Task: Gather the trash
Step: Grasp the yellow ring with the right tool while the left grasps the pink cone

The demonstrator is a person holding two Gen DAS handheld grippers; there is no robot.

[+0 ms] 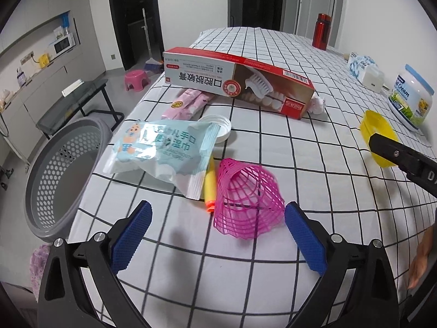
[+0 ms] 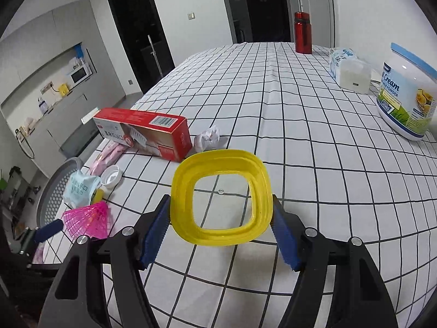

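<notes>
Two containers matter: a grey perforated bin (image 1: 58, 175) stands below the desk's (image 1: 273, 54) left edge, and what shows of its inside holds nothing; a yellow square tub (image 2: 221, 197) with a clear bottom, also empty, is clamped by its sides between the blue pads of the right tool (image 2: 221, 227), raised off the checked cloth. The left tool (image 1: 218, 243) stands wide apart and holds nothing, with a pink mesh cone (image 1: 247, 201) lying just ahead, near its right pad. Beside the cone lie a yellow tube (image 1: 209, 188), a wipes pack (image 1: 161, 150) partly over it, a white lid (image 1: 218, 125), a pink packet (image 1: 188, 102), and a red toothpaste box (image 1: 237, 82) propped at a tilt; a paper ball (image 2: 208, 138) sits at the box's end. All this trash crowds the desk's near left part, close to the edge above the bin. Along the right edge stand a milk powder jar (image 2: 407, 93), a tissue pack (image 2: 348, 69) and a red bottle (image 2: 302, 32). The middle and far cloth lie open.
</notes>
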